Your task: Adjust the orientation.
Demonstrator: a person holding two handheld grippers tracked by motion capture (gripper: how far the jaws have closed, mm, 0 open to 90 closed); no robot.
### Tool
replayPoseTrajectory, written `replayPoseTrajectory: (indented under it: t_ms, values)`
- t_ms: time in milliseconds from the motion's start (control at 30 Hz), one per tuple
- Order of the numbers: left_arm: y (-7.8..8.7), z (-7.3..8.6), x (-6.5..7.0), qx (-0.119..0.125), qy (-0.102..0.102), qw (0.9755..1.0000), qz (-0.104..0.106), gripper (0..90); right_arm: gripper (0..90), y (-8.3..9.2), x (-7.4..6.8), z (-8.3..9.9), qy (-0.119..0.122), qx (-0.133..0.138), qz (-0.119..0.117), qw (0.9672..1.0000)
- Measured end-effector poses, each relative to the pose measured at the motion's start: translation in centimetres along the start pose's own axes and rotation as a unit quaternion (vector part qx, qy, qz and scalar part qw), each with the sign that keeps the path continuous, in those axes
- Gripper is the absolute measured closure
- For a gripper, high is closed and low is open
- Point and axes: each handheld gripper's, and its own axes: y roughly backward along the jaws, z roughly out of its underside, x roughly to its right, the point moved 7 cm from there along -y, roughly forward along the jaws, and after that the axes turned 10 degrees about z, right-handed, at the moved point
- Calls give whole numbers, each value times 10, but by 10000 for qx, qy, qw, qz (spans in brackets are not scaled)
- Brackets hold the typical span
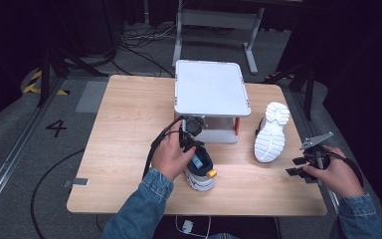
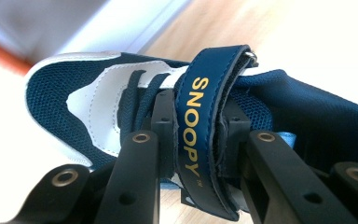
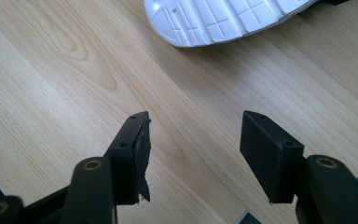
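Upright navy-white shoe (image 1: 200, 172), strap (image 2: 200, 126) pinched

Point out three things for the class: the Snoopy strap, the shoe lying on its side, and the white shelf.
Snoopy strap (image 2: 195, 135), left gripper view, on the navy band beside its yellow lettering.
Shoe on its side (image 1: 270, 135), high view, on its white sole.
White shelf (image 1: 210, 87), high view, on its flat top.

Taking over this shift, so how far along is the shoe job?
Done: nothing clearly; the white rack top is bare. In hand: the left tongs clamp the strap of the blue shoe. Left: the other shoe lies sole-up, and the right tongs are open over the table.
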Motion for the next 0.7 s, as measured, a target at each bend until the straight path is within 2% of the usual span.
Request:
replayPoseTrajectory:
  t_ms: [33,67,133,167,233,333,400,467,500,567,600,700]
  values:
    - [0,0,0,0,0,10000,0,738,437,0,0,0,0,0,0,10000]
    - [4,-2,5,-26,-226,9996,177,738,437,0,0,0,-16,-9,-2,10000]
    - [5,-3,11,-98,-482,9983,308,734,437,1,-1,2,-2,-9,9,10000]
    - [4,-4,15,-135,-636,9969,451,734,437,1,-1,2,-11,-4,11,10000]
    - [-2,-6,20,-252,-992,9923,697,733,436,2,-1,3,-25,-18,12,10000]
    - [-15,-7,22,-507,-1318,9858,908,733,437,2,-2,5,-30,-26,23,10000]
    - [-25,-8,19,-657,-1558,9809,958,728,437,2,-2,7,-42,-34,26,10000]
    - [-30,-10,13,-666,-1731,9786,891,712,436,3,-2,9,-58,-35,22,10000]
    - [-31,-11,12,-589,-1700,9792,937,701,436,3,-1,9,-58,-29,22,10000]
    - [-27,-12,9,-517,-1622,9827,735,580,436,4,0,10,-71,-21,38,10000]
    - [-24,-11,10,-496,-1579,9837,707,544,435,4,1,10,-73,-11,45,10000]
    - [-10,-9,17,-324,-1371,9874,724,490,435,5,2,9,-78,6,53,10000]
